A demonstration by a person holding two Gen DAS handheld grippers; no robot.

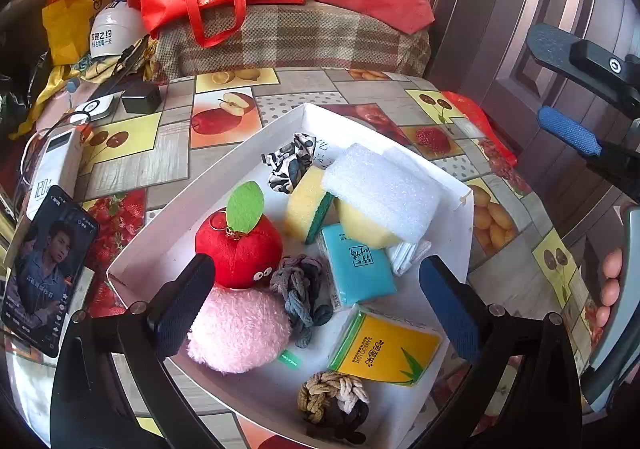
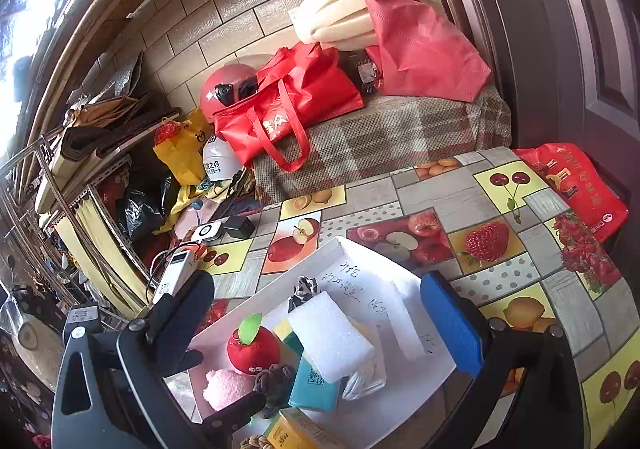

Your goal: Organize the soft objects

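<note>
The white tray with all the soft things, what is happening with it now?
A person holds a tool in each hand above the white tray. The left tool and the right tool are both open and hold nothing. The plush apple, pink plush, sponges and tissue packs already lie inside.
</note>
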